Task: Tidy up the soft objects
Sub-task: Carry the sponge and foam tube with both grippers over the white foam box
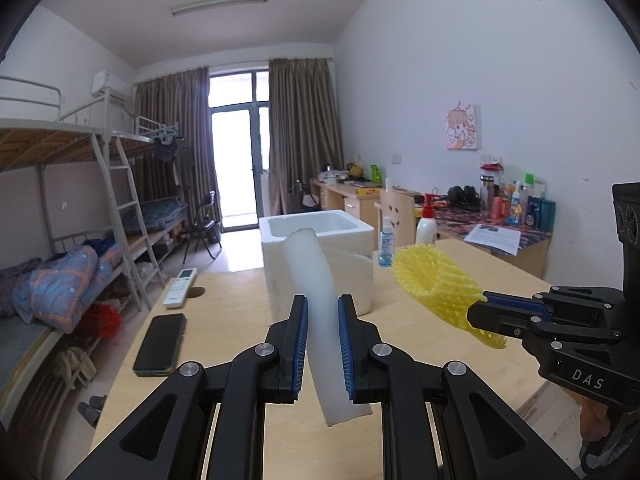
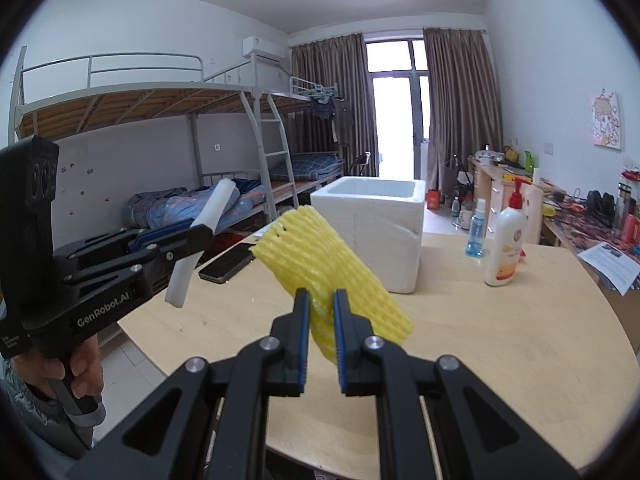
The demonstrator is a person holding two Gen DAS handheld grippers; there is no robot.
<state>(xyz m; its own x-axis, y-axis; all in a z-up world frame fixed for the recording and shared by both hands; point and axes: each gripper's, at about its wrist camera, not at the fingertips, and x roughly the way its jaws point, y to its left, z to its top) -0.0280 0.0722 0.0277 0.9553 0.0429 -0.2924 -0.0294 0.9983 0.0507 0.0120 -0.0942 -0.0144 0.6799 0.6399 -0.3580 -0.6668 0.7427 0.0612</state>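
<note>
left gripper (image 1: 323, 344) clamped on white foam tube (image 1: 316, 304), right gripper (image 2: 321, 340) clamped on yellow foam net (image 2: 320, 264), both held up over the desk (image 2: 500, 332) short of the foam box (image 2: 372, 232) near its far edge

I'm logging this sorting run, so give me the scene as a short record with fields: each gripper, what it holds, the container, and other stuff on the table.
left gripper: shut on white foam tube
right gripper: shut on yellow foam net sleeve
container: white styrofoam box, open top, on round wooden table
also on table: black phone, white remote, lotion pump bottle, blue spray bottle
</note>
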